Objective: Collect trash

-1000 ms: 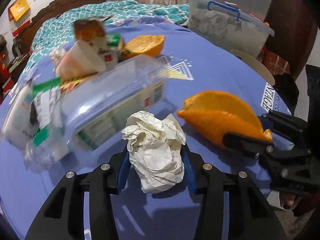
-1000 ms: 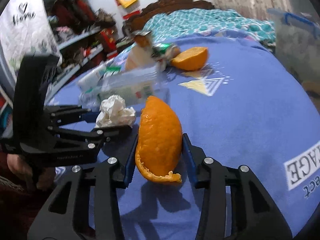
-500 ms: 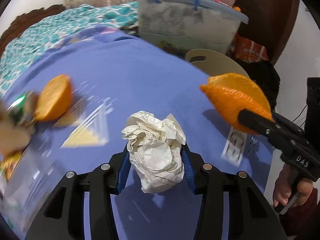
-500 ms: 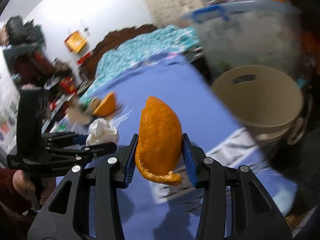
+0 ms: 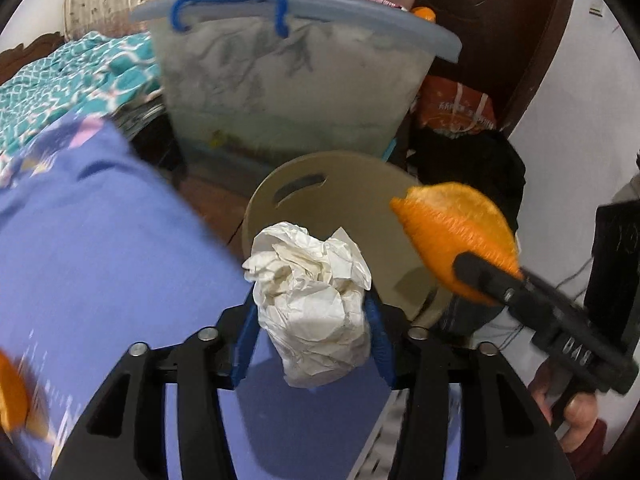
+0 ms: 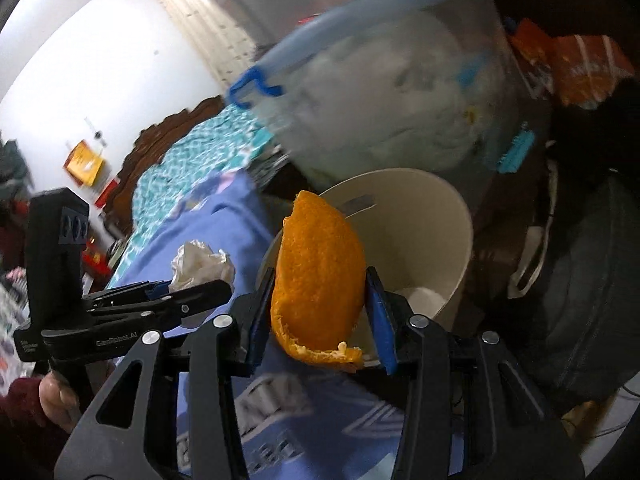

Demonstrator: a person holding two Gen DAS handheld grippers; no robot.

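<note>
While claws open, trash between pads.

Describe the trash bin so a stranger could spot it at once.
Find the big translucent storage tub with the blue handle beyond the purple-covered table. Just below it, off the table's edge, stands the bin: a round beige pail, open-topped, with a slot handle cut near its rim.

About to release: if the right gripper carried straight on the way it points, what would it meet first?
Most likely the beige bin: its open mouth lies directly beyond the right gripper and the orange peel between its opening jaws. Depth is uncertain.
</note>
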